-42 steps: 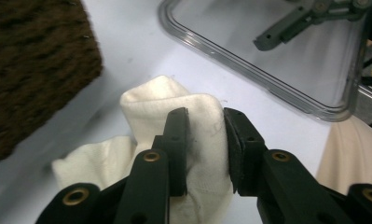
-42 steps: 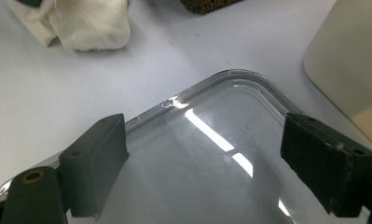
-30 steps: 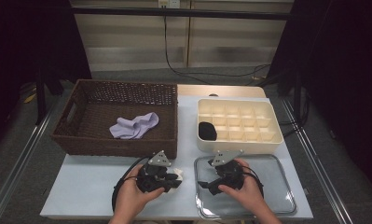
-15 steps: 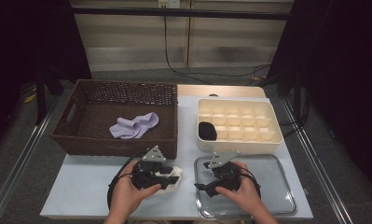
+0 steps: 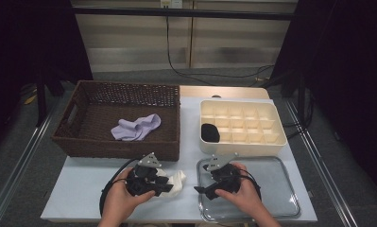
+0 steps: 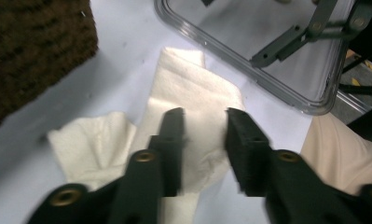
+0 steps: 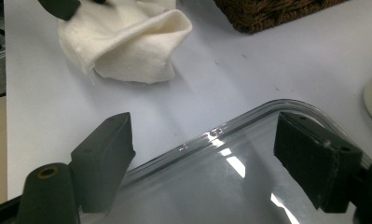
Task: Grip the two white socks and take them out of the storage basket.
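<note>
A crumpled cream cloth lies on the white table near its front edge. My left gripper hovers over it, pointing right. Its jaws have just been closing and stand a little apart, with the cloth beneath the gap and the pads not pressing on it. My right gripper is open wide over the left corner of a clear glass lid, pointing left toward the cloth, with nothing between its fingers.
A brown wicker basket at the back left holds a lilac cloth. A cream compartment box at the back right has a black item in its near-left cell. The basket's corner is close to the cloth.
The left hand has shifted slightly left, and the cream cloth now shows to the right of its gripper. The right hand has stayed put.
</note>
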Demonstrator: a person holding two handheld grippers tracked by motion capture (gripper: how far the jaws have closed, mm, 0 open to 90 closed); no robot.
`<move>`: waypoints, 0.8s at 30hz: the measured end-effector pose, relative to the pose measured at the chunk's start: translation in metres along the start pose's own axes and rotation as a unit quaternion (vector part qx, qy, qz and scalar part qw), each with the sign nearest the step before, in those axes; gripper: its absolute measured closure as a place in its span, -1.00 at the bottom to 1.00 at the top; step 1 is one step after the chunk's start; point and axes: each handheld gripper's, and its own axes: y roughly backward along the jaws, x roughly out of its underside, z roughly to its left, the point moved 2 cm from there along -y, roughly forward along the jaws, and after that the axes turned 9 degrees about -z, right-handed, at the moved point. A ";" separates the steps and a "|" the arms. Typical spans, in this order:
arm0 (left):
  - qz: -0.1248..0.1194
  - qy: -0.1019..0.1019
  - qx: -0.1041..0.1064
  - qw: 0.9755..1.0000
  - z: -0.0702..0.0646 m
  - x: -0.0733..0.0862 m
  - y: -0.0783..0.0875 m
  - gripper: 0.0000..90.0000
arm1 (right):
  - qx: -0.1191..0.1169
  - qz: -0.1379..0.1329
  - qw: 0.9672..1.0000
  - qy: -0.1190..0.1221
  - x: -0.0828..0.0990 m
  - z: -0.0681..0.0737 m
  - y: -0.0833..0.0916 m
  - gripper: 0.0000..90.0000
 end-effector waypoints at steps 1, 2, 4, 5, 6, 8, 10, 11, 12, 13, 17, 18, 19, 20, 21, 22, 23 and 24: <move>0.003 0.002 -0.001 1.000 0.001 -0.001 -0.001 0.61 | 0.000 0.001 1.000 0.002 0.000 0.000 0.000 -0.57; 0.005 0.005 0.000 1.000 0.001 -0.001 -0.002 0.66 | 0.000 0.001 1.000 0.002 0.000 0.000 0.000 -0.57; 0.005 0.004 -0.005 1.000 0.001 -0.003 -0.003 0.76 | 0.000 0.000 1.000 0.001 -0.001 0.000 0.001 -0.57; 0.005 0.008 -0.007 1.000 0.001 -0.004 -0.004 0.82 | -0.001 -0.001 1.000 0.002 -0.001 0.000 0.001 -0.57; 0.003 0.006 -0.008 1.000 0.001 -0.005 -0.004 0.84 | 0.000 -0.003 1.000 0.003 -0.002 0.000 0.002 -0.57; -0.008 0.013 -0.006 1.000 0.003 -0.007 -0.005 0.87 | 0.002 -0.003 1.000 0.000 -0.002 0.000 0.002 -0.57; -0.005 0.012 -0.012 1.000 0.005 -0.008 -0.005 0.92 | 0.000 -0.003 1.000 -0.002 -0.002 0.000 0.003 -0.57; -0.001 0.017 -0.010 1.000 0.005 -0.008 -0.006 0.94 | 0.001 -0.004 1.000 -0.001 -0.003 0.000 0.003 -0.57; 0.002 0.015 -0.007 1.000 0.006 -0.008 -0.008 0.95 | 0.000 -0.004 1.000 -0.001 -0.003 0.000 0.003 -0.57; 0.002 0.015 -0.007 1.000 0.005 -0.008 -0.009 0.95 | 0.001 -0.005 1.000 -0.001 -0.003 0.000 0.004 -0.57; -0.002 0.013 -0.008 1.000 0.007 -0.010 -0.013 0.97 | -0.002 -0.009 1.000 0.000 -0.005 0.004 0.005 -0.56; -0.001 0.012 -0.012 1.000 0.007 -0.011 -0.013 0.97 | -0.004 -0.008 1.000 0.003 -0.005 0.005 0.005 -0.56; -0.005 0.011 -0.012 1.000 0.007 -0.012 -0.014 0.97 | -0.005 -0.008 1.000 0.005 -0.005 0.006 0.005 -0.54; -0.009 0.012 -0.009 1.000 0.006 -0.013 -0.015 0.97 | -0.006 -0.005 1.000 0.004 -0.005 0.007 0.005 -0.52; -0.009 0.008 -0.009 1.000 0.007 -0.014 -0.016 0.96 | -0.004 -0.002 1.000 0.005 -0.005 0.007 0.005 -0.50; -0.012 0.007 -0.008 1.000 0.007 -0.015 -0.017 0.96 | -0.002 0.000 1.000 0.006 -0.005 0.007 0.006 -0.49; -0.009 0.005 -0.010 1.000 0.006 -0.016 -0.019 0.96 | -0.001 0.000 1.000 0.003 -0.005 0.007 0.006 -0.47; -0.008 0.000 -0.009 1.000 0.006 -0.018 -0.020 0.96 | -0.001 -0.004 1.000 0.005 -0.005 0.006 0.007 -0.45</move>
